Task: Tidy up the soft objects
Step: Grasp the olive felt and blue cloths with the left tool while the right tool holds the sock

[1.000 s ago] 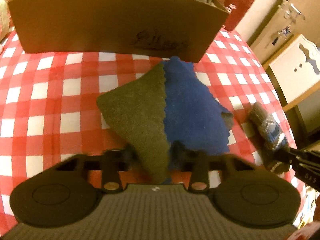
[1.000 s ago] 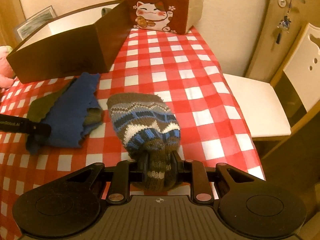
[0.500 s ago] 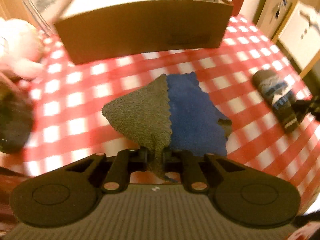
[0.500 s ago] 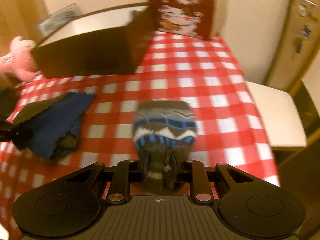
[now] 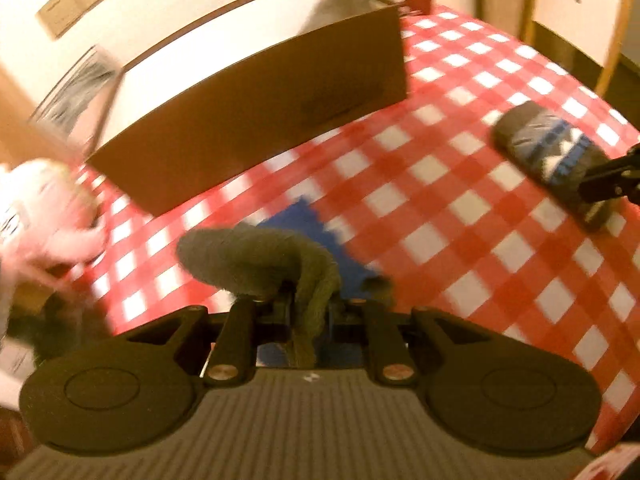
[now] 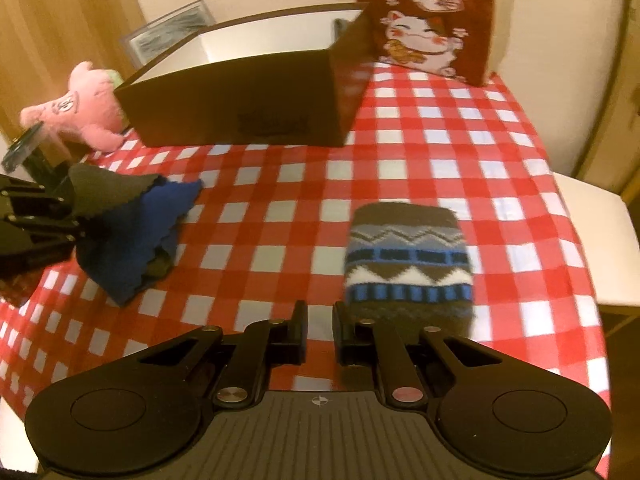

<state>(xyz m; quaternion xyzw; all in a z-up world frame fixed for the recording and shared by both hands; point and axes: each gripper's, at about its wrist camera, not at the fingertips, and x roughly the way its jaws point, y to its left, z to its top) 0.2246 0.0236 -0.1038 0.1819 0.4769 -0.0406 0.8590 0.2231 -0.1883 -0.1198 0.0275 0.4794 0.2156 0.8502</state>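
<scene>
Little of the sorting looks finished. The box (image 6: 240,120) stands at the back of the checked bench (image 6: 440,152), and only one grey item (image 5: 344,4) shows over its far rim in the left view, too blurred to name. The left claw (image 5: 308,312) has its jaws pinched tight on the cloth (image 5: 280,260), an olive piece with a blue layer under it; in the right view the cloth (image 6: 136,232) is raised at the gripped end while its blue corner trails down to the bench, well short of the box. The right claw (image 6: 320,328) is open by a narrow gap and holds nothing; the knitted sock (image 6: 408,264) lies flat on the bench just ahead and to the right of its right finger, whether touching it I cannot tell. A pink plush (image 6: 76,108) sits just left of the box, outside it. So, by my reading, the cloth is on its way, and the sock and plush are left to do.
</scene>
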